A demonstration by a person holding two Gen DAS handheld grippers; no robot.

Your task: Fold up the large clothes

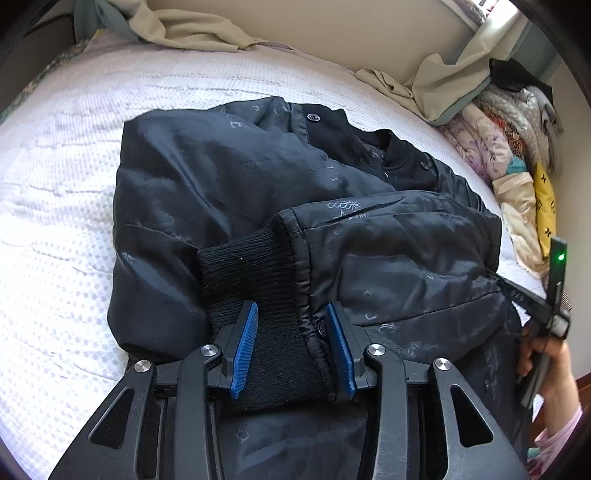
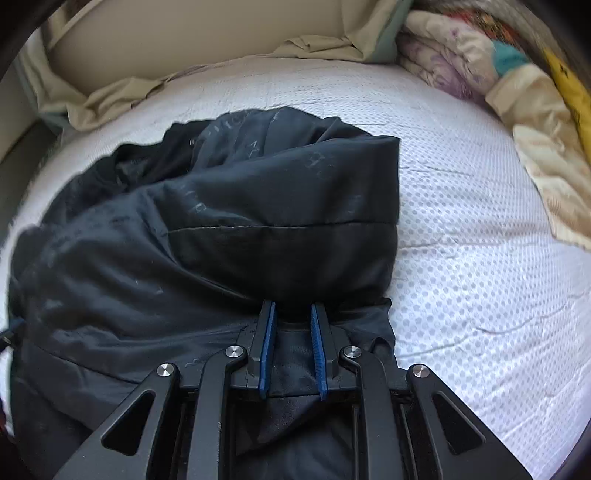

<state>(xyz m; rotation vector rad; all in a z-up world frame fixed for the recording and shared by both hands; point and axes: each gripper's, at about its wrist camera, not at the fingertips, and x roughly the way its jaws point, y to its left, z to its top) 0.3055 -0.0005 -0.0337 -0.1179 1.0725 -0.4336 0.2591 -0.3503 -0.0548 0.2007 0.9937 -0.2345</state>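
A black padded jacket (image 1: 221, 177) with faint pale print lies bunched on the white bed (image 1: 55, 192). One sleeve is folded across it, ending in a ribbed knit cuff (image 1: 251, 266). My left gripper (image 1: 291, 306) is shut on that cuff, which fills the gap between the blue pads (image 1: 245, 343). In the right wrist view the jacket (image 2: 184, 258) is doubled over in a thick fold. My right gripper (image 2: 293, 304) is shut on dark fabric at the fold's near edge. A person's hand (image 1: 543, 354) holds the right gripper's body at the jacket's right side.
Crumpled beige sheets (image 1: 184, 26) lie along the wall at the far edge. A pile of patterned bedding (image 1: 509, 140) and a yellow item (image 1: 545, 206) sit at the right; in the right wrist view the bedding (image 2: 535, 122) shows too. White mattress (image 2: 480, 266) lies bare around the jacket.
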